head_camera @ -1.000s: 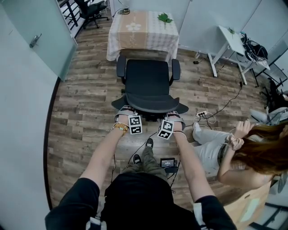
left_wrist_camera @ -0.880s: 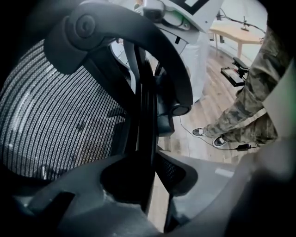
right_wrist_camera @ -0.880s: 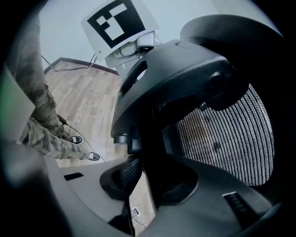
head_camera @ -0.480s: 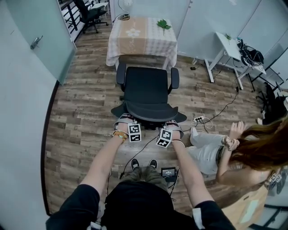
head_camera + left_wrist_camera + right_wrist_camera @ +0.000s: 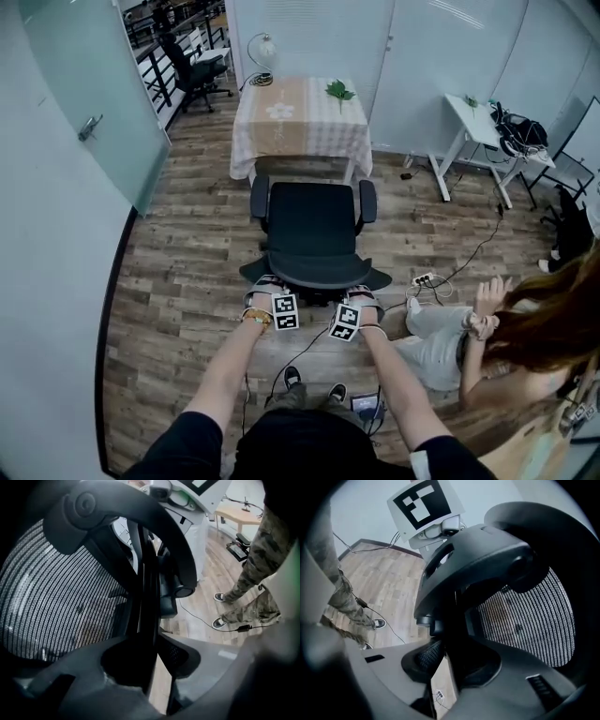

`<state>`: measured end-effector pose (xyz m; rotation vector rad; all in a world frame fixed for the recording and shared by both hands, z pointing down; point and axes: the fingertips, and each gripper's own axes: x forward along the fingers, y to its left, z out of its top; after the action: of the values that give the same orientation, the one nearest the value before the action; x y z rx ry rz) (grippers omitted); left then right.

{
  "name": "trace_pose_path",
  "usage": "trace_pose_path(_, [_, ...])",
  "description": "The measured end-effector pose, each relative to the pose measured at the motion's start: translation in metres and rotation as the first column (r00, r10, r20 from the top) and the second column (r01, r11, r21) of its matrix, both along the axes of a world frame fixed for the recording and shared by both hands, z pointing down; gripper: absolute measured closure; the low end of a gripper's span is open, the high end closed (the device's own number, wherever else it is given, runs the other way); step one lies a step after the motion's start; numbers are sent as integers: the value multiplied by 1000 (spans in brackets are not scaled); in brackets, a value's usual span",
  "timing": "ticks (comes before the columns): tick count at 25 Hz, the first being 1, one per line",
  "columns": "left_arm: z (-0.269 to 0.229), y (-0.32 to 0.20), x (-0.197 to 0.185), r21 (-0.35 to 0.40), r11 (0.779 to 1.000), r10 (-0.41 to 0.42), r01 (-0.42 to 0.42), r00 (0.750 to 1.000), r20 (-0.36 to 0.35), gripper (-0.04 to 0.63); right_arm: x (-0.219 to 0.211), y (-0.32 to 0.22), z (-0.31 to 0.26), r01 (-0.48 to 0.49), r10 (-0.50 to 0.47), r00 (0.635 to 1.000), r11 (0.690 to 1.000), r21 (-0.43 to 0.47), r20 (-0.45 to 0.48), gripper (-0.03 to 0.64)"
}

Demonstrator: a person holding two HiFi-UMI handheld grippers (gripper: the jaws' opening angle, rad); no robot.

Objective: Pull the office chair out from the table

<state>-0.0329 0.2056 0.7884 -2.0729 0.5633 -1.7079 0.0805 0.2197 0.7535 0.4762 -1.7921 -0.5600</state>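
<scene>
The office chair (image 5: 312,220) is standing on the wooden floor (image 5: 178,253) at 6 o'clock of the table (image 5: 300,141). The front of its seat is lying near the hanging edge of the checked cloth. The chair is facing the table, so its backrest (image 5: 315,275) is pointing toward the person who is holding the tongs.

The left gripper (image 5: 265,284) is reaching the top of the backrest at about 7 o'clock of the seat. In the left gripper view its two jaws are pressing on the black frame beside the mesh (image 5: 56,602), so it is gripping the chair. The right gripper (image 5: 362,293) is doing the same at about 5 o'clock of the seat. In the right gripper view the dark frame is sitting tightly between its jaws. Both arms are stretching forward, side by side, and both grippers are pointing downward.

A green leaf (image 5: 339,91) is lying on the table, toward its far right corner. A white desk (image 5: 473,94) is standing at 2 o'clock of the chair, well apart from it. Another person (image 5: 469,328) is sitting on the floor at 4 o'clock, near a power strip (image 5: 424,279).
</scene>
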Motion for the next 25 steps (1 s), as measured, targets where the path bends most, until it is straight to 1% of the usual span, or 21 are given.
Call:
trace_pose_path(8, [1,10,-3,-2,1000,-21,21,1000,22,492,-1,9,6,24,-24,1000,1000,-3,5,535])
trace_pose_path(12, [-1,10,5,10,1000,-5,5,1000,15,492,4,11,1,39,-39,999,999,6,15,535])
trace_pose_path(16, [1,11,2,-12,1000,-7,7,1000,16,492,2,11,1,38,-37,999,999,-6,22,535])
trace_pose_path(19, [0,15,6,8,1000,6,-6,1000,23,486,8,13,0,41,-42,999,999,4,27,535])
trace_pose_path(20, [1,19,6,22,1000,17,-18,999,29,477,8,15,1,41,-41,999,999,2,31,535])
trace_pose_path(22, [2,21,5,40,999,35,-36,999,40,413,6,15,-1,35,-35,999,999,-5,39,535])
trace_pose_path(25, [-3,18,8,56,998,38,-39,999,23,405,9,11,-6,6,-4,998,1000,-29,59,529])
